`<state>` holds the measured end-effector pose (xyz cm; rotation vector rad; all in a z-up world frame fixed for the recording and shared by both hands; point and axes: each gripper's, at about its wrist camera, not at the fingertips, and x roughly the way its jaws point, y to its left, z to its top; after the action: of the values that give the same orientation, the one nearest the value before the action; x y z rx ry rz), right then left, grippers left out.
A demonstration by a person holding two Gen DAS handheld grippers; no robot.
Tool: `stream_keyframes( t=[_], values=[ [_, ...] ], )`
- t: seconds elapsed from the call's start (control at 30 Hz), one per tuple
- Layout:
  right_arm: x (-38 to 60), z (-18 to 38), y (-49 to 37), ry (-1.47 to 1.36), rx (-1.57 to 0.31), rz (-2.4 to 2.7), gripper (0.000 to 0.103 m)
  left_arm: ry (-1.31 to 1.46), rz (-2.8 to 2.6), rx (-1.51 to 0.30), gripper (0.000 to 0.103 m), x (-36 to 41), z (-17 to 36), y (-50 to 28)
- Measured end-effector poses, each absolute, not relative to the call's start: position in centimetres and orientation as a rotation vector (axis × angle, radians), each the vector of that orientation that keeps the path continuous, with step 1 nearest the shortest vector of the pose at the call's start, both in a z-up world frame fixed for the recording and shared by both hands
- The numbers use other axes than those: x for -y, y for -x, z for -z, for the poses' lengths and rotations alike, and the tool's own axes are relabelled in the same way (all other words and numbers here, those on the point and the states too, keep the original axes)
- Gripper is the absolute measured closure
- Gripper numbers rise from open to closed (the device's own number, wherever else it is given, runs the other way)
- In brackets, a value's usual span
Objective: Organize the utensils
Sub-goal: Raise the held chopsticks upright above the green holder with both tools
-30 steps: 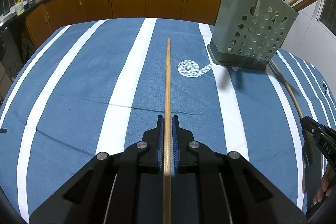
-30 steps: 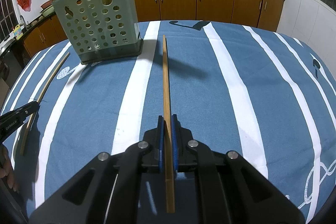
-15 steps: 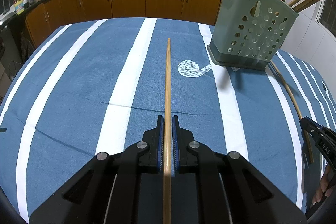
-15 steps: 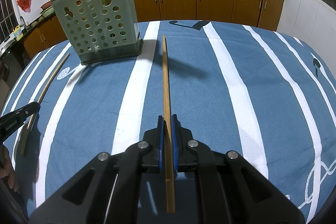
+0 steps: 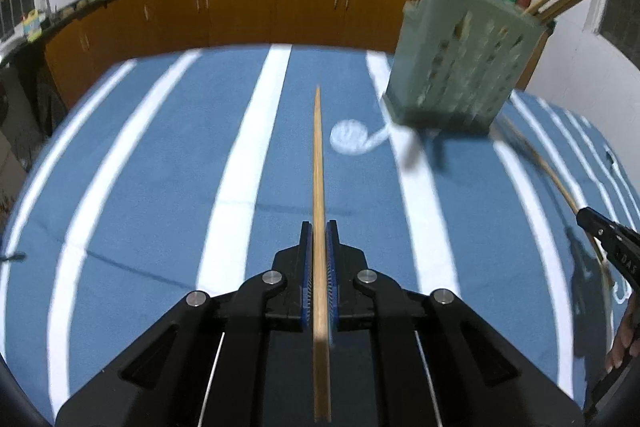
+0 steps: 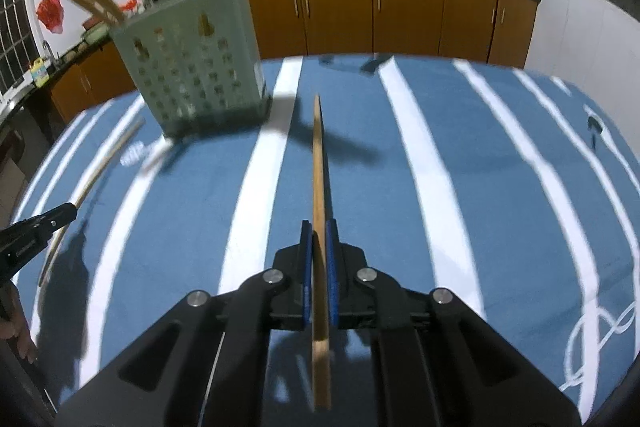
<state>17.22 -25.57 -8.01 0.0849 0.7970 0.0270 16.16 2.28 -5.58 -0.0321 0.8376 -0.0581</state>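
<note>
Left wrist view: green holder (image 5: 464, 59) now blurred and tilted vs 0.5 s ago. Left gripper (image 5: 319, 239) clamped on a chopstick (image 5: 318, 163); right gripper (image 6: 319, 239) clamped on another chopstick (image 6: 318, 171), both pointing beside the holder, over the tablecloth (image 6: 500, 187).

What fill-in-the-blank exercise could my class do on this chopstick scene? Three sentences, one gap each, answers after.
1. Each gripper, the left gripper and the right gripper, is shut on one wooden ____.
2. The green perforated holder stands on a cloth that is blue with ____ stripes.
3. One loose chopstick lies on the cloth, while several more stand ____ the holder.

Missing words: chopstick; white; inside
</note>
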Motion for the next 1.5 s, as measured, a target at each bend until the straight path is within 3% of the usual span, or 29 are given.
stream_keyframes(
  t=[0.3,0.83,1.23,1.5],
  values=[
    [26.5,1.9,-16.1,-0.110,-0.621,-0.031,0.095,0.037,0.114,-0.624,0.095,-1.8,-1.9,-14.6],
    [27.3,-3.7,-15.3,-0.153,-0.465,-0.065,0.095,0.107,0.164,-0.551,0.096,-2.2,-5.6,-14.7],
    [26.6,-12.7,-14.0,-0.201,-0.261,-0.205,0.095,0.114,0.259,-0.367,0.096,0.1,-12.6,-14.0],
    [24.4,-15.6,-15.0,-0.180,-0.134,-0.217,0.095,0.149,0.251,-0.230,0.096,1.5,-15.6,-15.8]
  ],
)
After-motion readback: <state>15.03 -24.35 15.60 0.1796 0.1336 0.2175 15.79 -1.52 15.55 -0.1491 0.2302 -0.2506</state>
